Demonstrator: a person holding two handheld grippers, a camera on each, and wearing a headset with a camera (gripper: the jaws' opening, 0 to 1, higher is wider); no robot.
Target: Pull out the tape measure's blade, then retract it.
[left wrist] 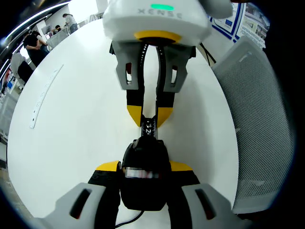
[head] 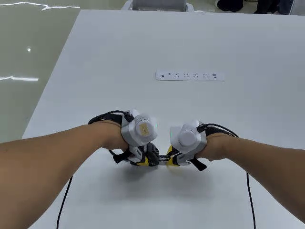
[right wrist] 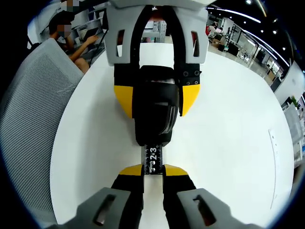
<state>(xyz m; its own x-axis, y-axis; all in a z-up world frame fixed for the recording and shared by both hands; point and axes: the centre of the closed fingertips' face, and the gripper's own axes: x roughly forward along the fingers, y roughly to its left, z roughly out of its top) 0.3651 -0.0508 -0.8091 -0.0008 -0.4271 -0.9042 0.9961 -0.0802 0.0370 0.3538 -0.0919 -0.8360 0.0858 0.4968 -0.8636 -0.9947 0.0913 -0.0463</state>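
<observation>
The left claw is clamped on the black tape measure, over the white tabletop. The right claw pinches the blade, which sticks out a little way.

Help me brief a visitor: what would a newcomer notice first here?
The left gripper and right gripper meet nose to nose at the near end of the white table. The left clamps the black tape measure, and the right pinches its blade, barely pulled out. Beyond them lies a white power strip.
</observation>
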